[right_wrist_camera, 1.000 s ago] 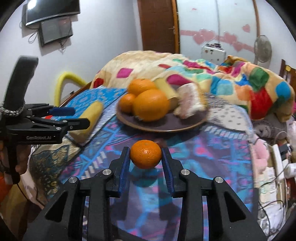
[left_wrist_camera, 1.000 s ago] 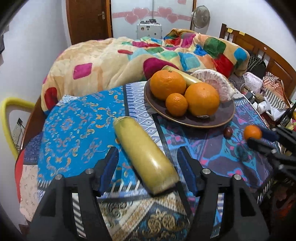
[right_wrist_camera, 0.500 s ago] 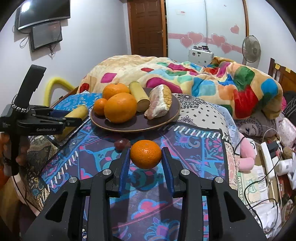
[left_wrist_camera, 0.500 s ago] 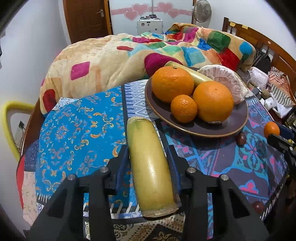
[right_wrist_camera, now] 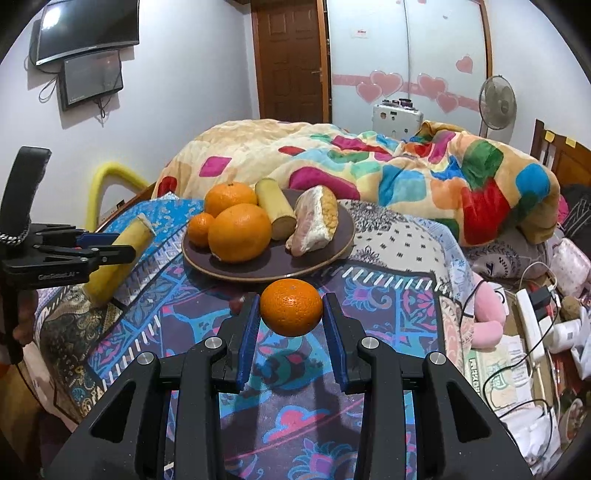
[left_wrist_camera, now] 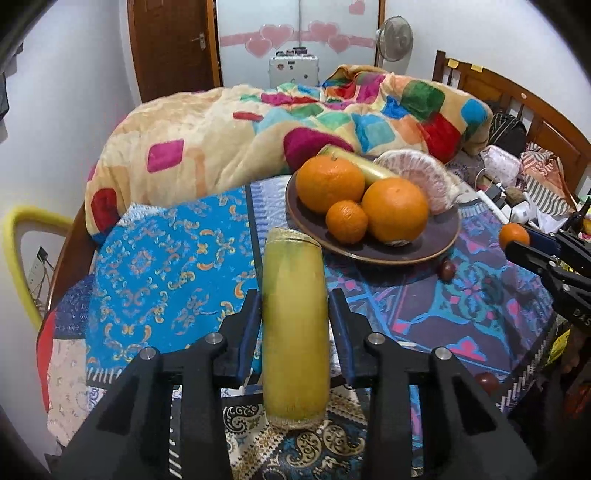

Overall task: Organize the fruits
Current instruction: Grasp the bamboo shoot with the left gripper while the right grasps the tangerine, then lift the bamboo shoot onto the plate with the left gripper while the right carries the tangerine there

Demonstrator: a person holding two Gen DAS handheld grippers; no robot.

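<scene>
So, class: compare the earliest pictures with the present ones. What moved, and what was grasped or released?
The left hand-held gripper, open around the yellow stalk a second ago, closed on it and raised it. The right hand-held gripper lifted its small orange higher. The plate and its fruit stayed put.

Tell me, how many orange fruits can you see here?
4. Two big oranges and a small one sit on the brown plate; the fourth is held between the right gripper's fingers. Others may be hidden.

Bedroom, white walls, lights on.
A patchwork quilt (right_wrist_camera: 369, 166) heaps the bed, a wooden door (right_wrist_camera: 291, 59) behind, a fan (right_wrist_camera: 496, 101) right, a dark screen (right_wrist_camera: 86, 24) up left.
</scene>
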